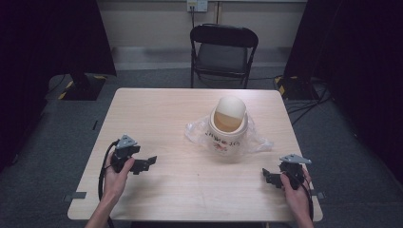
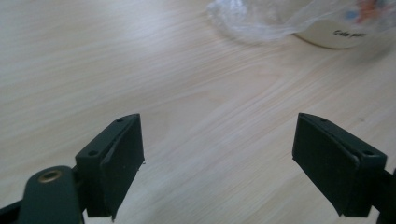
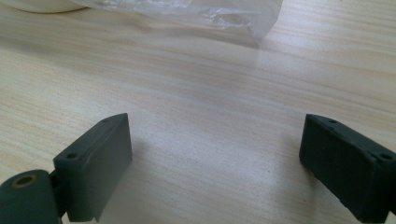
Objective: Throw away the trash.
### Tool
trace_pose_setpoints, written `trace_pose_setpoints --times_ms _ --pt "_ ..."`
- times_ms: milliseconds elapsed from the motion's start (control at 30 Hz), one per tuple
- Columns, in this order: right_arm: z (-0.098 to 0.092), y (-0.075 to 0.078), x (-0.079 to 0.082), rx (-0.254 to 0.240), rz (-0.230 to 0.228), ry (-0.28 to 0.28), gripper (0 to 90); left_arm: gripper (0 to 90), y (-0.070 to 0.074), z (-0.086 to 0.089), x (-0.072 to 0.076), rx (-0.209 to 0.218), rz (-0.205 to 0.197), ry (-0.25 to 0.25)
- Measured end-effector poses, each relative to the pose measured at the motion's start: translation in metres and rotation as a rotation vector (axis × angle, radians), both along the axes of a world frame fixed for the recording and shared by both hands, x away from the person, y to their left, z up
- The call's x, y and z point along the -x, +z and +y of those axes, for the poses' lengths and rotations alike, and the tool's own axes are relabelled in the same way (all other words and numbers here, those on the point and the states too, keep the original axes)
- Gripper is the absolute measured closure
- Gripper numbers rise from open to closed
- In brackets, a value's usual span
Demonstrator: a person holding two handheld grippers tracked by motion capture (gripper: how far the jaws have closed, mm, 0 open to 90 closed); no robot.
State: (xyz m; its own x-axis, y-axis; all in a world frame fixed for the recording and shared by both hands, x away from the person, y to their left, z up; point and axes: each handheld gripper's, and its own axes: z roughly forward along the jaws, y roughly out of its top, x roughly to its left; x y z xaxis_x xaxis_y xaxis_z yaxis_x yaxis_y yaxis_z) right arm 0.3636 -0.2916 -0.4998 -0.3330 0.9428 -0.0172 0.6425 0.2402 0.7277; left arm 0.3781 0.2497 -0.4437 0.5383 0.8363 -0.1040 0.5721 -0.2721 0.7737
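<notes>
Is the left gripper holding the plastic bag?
No, the left gripper is open over bare table, apart from the plastic bag.

Cream tub [image 1: 228,127] with dark lettering, clear plastic bag [image 1: 259,141], pale wood-grain table [image 1: 190,190], black chair [image 1: 223,52]

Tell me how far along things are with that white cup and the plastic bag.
Done: nothing visible. The white cup stands on the crumpled plastic bag, untouched. In hand: left tongs and right tongs sit open and empty, short of it. Left: reaching and gripping cup or bag.
</notes>
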Motion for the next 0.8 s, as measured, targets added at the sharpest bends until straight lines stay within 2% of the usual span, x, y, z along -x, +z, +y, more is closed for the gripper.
trace_pose_setpoints --times_ms 33,67,133,200,267,333,400,467,500,533,600,633,733,800 --pt "0.000 0.000 0.000 0.000 0.000 0.001 8.7 16.4 -0.006 0.003 0.001 0.015 0.004 0.017" --pt "0.000 0.000 0.000 0.000 0.000 0.000 8.6 16.4 -0.010 0.005 0.002 0.007 0.014 0.021" --pt "0.000 0.000 0.000 0.001 0.000 -0.002 8.5 16.6 -0.017 0.008 0.004 -0.043 0.025 0.029" --pt "0.000 0.000 0.000 0.000 0.000 0.000 8.5 16.3 -0.024 0.010 0.005 -0.070 0.027 0.025" --pt "0.000 0.000 0.000 0.000 0.000 -0.001 8.5 16.2 -0.033 0.011 0.006 -0.137 0.039 0.009" --pt "0.000 0.000 0.000 0.000 0.000 -0.001 8.5 16.3 -0.040 0.015 0.007 -0.148 0.054 0.011" --pt "0.000 0.000 0.000 0.000 0.000 0.000 8.5 16.2 -0.045 0.019 0.007 -0.133 0.067 0.032" --pt "0.000 0.000 0.000 0.000 0.000 -0.001 8.5 16.2 -0.049 0.021 0.008 -0.138 0.072 0.049" --pt "0.000 0.000 0.000 0.000 0.000 0.000 8.5 16.2 -0.051 0.022 0.009 -0.138 0.064 0.054" --pt "0.000 0.000 0.000 0.000 0.000 0.000 8.5 15.9 -0.053 0.021 0.009 -0.117 0.056 0.068" --pt "0.000 0.000 0.000 0.000 0.001 -0.001 8.5 15.6 -0.053 0.023 0.010 -0.125 0.050 0.068" --pt "0.000 0.000 0.000 0.000 0.000 -0.001 8.5 15.4 -0.053 0.022 0.010 -0.115 0.044 0.078" --pt "0.000 0.000 0.000 0.000 0.000 0.000 8.6 14.4 -0.056 0.019 0.013 -0.124 0.015 0.093" --pt "0.000 0.000 0.000 0.000 0.000 0.000 8.5 14.1 -0.057 0.020 0.013 -0.125 0.009 0.087"
